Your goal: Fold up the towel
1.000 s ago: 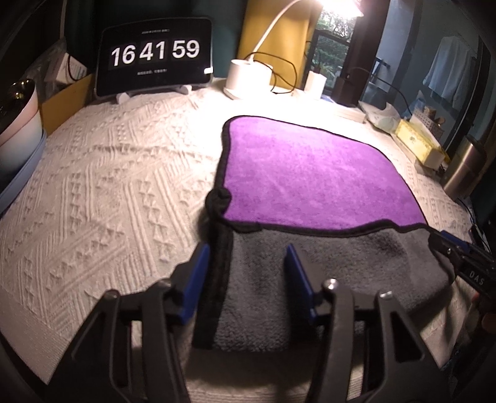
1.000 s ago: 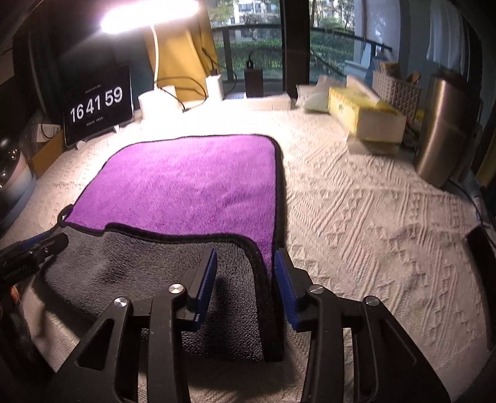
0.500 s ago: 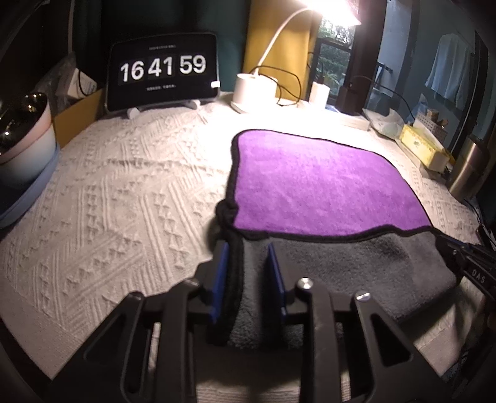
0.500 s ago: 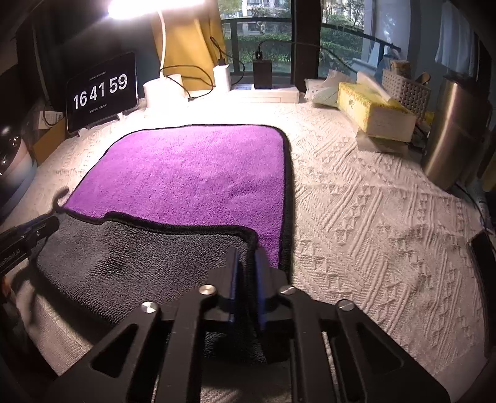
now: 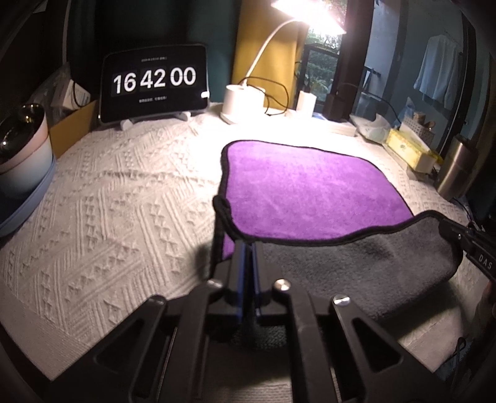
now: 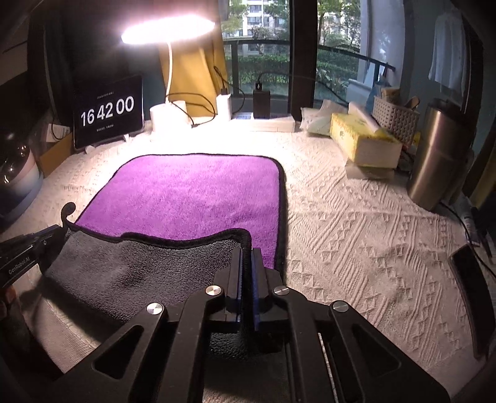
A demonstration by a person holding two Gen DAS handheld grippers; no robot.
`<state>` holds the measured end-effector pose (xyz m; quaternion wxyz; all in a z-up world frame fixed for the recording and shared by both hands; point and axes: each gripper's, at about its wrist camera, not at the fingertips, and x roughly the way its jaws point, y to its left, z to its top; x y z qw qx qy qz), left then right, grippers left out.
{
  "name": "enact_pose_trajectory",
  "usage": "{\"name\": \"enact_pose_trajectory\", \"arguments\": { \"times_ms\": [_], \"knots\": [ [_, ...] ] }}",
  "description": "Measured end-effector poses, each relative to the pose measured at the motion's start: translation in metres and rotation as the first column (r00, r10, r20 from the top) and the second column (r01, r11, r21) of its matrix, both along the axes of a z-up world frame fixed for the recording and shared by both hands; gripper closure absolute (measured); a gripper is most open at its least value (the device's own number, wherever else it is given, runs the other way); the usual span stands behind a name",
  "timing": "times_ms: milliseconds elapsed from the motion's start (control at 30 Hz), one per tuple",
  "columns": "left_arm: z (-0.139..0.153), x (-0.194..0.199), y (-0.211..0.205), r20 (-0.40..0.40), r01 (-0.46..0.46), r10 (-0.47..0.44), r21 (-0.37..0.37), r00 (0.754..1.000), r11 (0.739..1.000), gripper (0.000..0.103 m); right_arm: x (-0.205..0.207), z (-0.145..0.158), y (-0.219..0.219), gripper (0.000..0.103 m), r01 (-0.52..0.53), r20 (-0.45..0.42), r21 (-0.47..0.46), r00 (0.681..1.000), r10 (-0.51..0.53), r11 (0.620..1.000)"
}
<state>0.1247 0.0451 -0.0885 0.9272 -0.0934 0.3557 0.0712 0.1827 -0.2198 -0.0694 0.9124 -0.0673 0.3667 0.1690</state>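
A: Where is the towel (image 6: pixel 192 195)?

B: It lies at mid-frame on the white tabletop (image 6: pixel 356 241), purple side up, with its near edge turned back to show grey.

A: And the grippers?

B: The left gripper (image 5: pixel 248 251) is clamped on the near left corner, the right gripper (image 6: pixel 247 257) on the near right corner, and both corners are raised off the cloth.

A: Anything behind?

B: A clock (image 6: pixel 108 111) at upper left reads 16 42 00, beside a lit lamp (image 6: pixel 169 29).

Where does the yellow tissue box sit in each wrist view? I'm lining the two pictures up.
Left wrist: yellow tissue box far right, small, beside the steel canister.
Right wrist: upper right, left of that canister.
Shared landmark: clock tablet, reading 16 42 00.
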Motion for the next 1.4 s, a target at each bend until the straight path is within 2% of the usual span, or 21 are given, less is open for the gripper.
{"name": "enact_pose_trajectory", "arguments": {
  "times_ms": [167, 733, 1400],
  "knots": [
    [0.009, -0.002, 0.001, 0.029, -0.003, 0.003, 0.020, 1.000, 1.000, 0.099, -0.004, 0.009, 0.001, 0.098, 0.000, 0.030, 0.002, 1.000, 0.000, 1.000],
    [0.033, 0.002, 0.014, 0.092, -0.018, 0.016, 0.021, 0.996, 1.000, 0.099, -0.003, 0.032, 0.002, 0.098, 0.004, 0.090, 0.013, 0.996, -0.006, 1.000],
    [0.054, 0.030, 0.026, 0.141, -0.026, 0.021, 0.032, 0.990, 0.999, 0.099, 0.024, 0.046, 0.009, 0.098, 0.002, 0.131, 0.024, 0.991, -0.005, 1.000]
  ]
}}
